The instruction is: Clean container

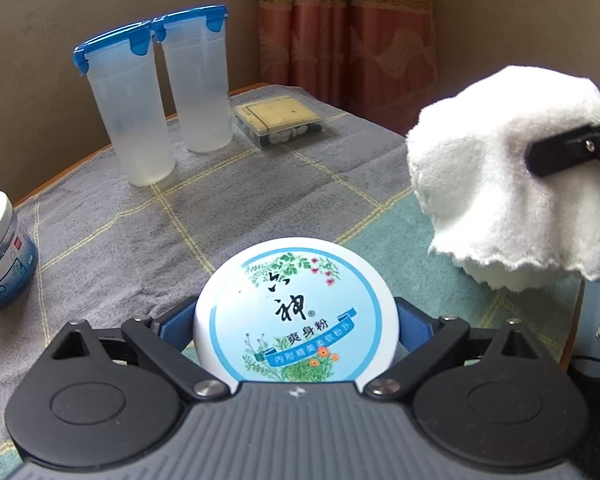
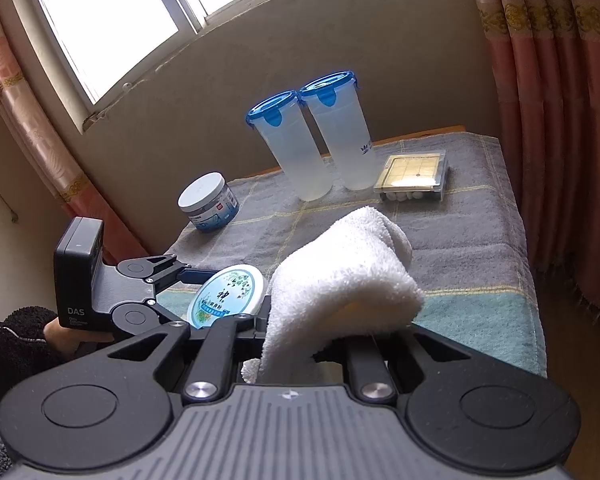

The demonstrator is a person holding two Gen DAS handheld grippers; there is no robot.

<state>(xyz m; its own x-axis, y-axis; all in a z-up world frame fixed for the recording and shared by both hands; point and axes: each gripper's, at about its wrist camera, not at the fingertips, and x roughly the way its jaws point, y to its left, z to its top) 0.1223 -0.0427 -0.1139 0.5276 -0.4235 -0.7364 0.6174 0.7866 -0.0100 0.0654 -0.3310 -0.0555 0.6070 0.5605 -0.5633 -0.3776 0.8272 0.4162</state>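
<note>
Between the left gripper's (image 1: 296, 316) pads sits the round tin (image 1: 296, 312), clamped at its sides above the tabletop (image 1: 140, 220); hold it level. Right of the tin, the right gripper (image 2: 300, 344) pinches a towel (image 2: 340, 280); wipe the lid gently.

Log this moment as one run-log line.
left gripper: shut on powder tin | right gripper: shut on white cloth | cloth beside tin, not touching
</note>
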